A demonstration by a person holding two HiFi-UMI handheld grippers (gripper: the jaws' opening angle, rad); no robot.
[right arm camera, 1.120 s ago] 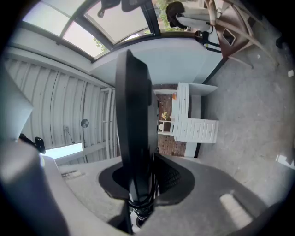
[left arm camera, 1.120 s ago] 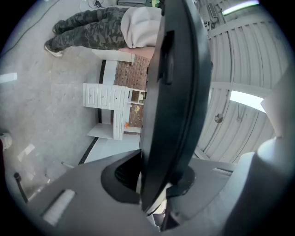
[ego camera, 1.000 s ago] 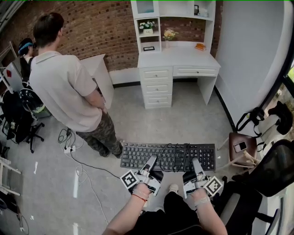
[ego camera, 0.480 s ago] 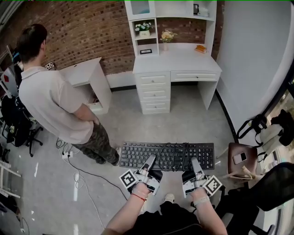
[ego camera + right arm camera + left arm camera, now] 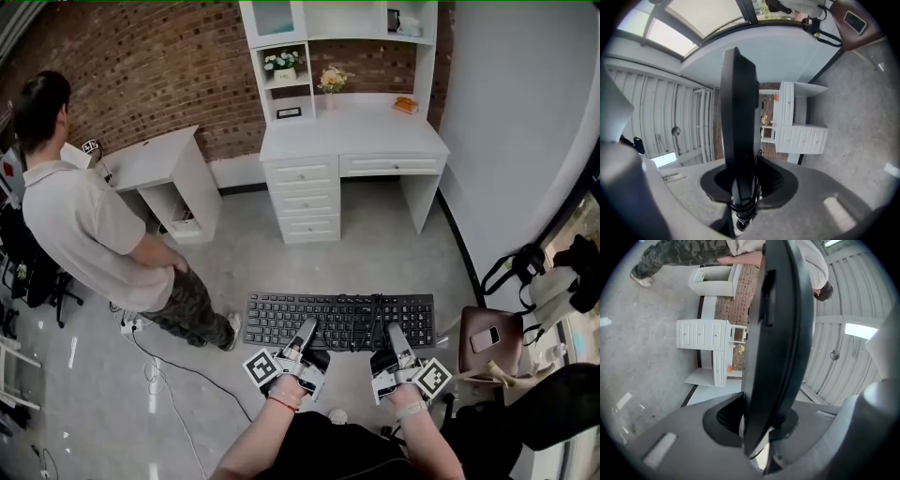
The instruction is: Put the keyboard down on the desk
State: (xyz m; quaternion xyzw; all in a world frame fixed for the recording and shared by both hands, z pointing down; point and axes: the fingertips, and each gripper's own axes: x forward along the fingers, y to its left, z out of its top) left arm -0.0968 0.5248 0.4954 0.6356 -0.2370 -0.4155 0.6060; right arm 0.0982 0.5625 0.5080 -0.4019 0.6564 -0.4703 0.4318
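A black keyboard [image 5: 342, 319] hangs level above the floor, its coiled cable lying over the keys. My left gripper [image 5: 307, 330] is shut on its near edge left of centre. My right gripper [image 5: 395, 333] is shut on the near edge right of centre. In the left gripper view the keyboard [image 5: 776, 333] stands edge-on between the jaws, and in the right gripper view the keyboard [image 5: 739, 136] does too, with the cable bunched at the jaws. The white desk [image 5: 361, 131] with drawers and a hutch stands ahead against the brick wall.
A person [image 5: 103, 244] stands at the left beside a small white table [image 5: 159, 159]. Cables trail on the floor near the person's feet. A brown stool [image 5: 489, 339] with a phone on it sits at the right, next to a bag and a chair.
Both grippers and the keyboard have moved forward over the floor. The person has shifted toward the left, uncovering the small white table.
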